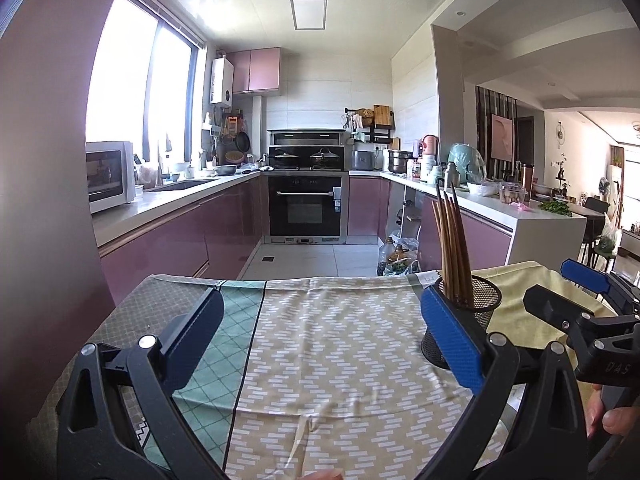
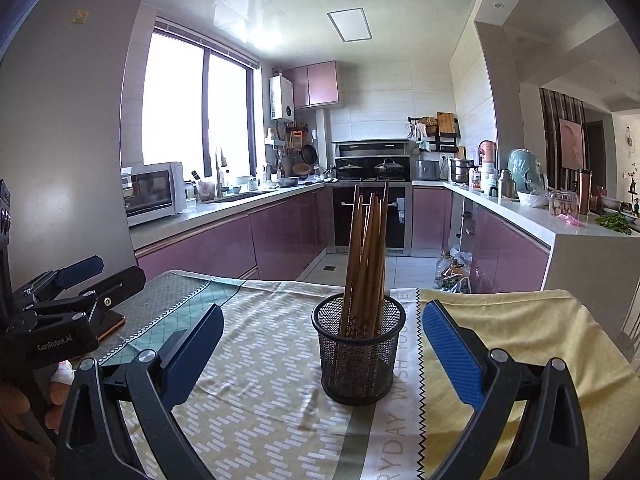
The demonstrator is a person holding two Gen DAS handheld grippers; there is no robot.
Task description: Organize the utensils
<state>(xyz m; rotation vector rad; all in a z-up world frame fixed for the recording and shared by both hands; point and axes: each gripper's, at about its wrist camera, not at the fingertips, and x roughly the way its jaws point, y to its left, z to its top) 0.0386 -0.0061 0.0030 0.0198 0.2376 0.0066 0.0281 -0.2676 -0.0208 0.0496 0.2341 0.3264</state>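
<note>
A black mesh cup (image 2: 357, 350) stands on the patterned tablecloth (image 2: 256, 412) and holds several brown chopsticks (image 2: 366, 256) upright. My right gripper (image 2: 322, 320) is open and empty, its fingers spread to either side of the cup and a little in front of it. My left gripper (image 1: 322, 308) is open and empty over the cloth (image 1: 332, 360). In the left wrist view the cup (image 1: 474, 308) with its chopsticks (image 1: 452, 240) sits just behind the right finger. Each gripper shows in the other's view: the right one (image 1: 568, 292) and the left one (image 2: 100, 272).
A yellow cloth (image 2: 520, 328) covers the table's right side. Beyond the table's far edge are the kitchen floor, purple cabinets (image 2: 208, 248), an oven (image 1: 306, 206), and a white counter (image 2: 568, 240) at right. A tall grey fridge (image 2: 60, 120) stands at left.
</note>
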